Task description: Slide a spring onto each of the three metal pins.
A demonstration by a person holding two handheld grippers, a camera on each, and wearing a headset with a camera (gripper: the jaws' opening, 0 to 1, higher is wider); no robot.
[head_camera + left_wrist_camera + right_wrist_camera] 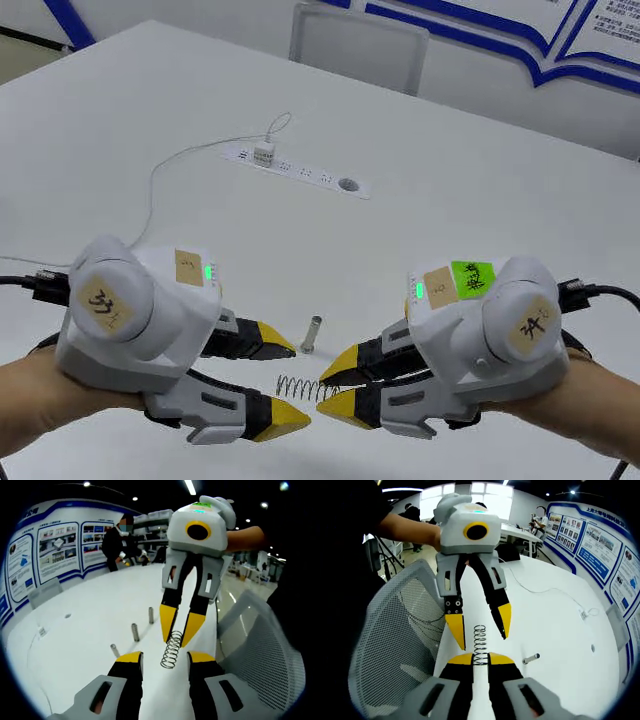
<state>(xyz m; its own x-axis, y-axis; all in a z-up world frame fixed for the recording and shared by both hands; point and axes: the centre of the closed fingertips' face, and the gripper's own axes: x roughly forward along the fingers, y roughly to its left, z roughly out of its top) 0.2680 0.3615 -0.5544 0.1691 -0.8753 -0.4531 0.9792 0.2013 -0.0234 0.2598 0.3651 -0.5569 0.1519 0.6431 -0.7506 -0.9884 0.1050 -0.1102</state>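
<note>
- The table (420,140) is white, smooth and faintly glossy. A power strip (300,172) lies flat on it with a white plug (264,153) in it, and a thin cable (160,178) curls off to the left.
- A grey chair (358,45) stands at the far edge. A mesh chair (390,630) sits at the near edge, just beside the grippers.
- Blue-and-white posters (60,545) line the walls, and a person (112,547) stands far back under ceiling spotlights.
- Three pins (135,632) stand upright in a row on the table, apart from one another and near the grippers.
- The right gripper (475,659) has its jaws pinched on one end of the spring (172,649), which sticks straight out towards the left gripper (164,656).
- The left gripper's jaws are wide, one on each side of the spring's free end and apart from it.
- Both forearms are cut off at the bottom of the head view.
- I cannot tell whether the spring clears the table.
- The middle pin looks ribbed, but it is too small to tell why.
- The handwriting on the grippers' paper labels is hard to read.
- The spring is thin bare wire in open, even coils.
- The pins are short metal cylinders.
- The gripper bodies are rounded pale plastic, and the jaws are black with tapered yellow tips.
</note>
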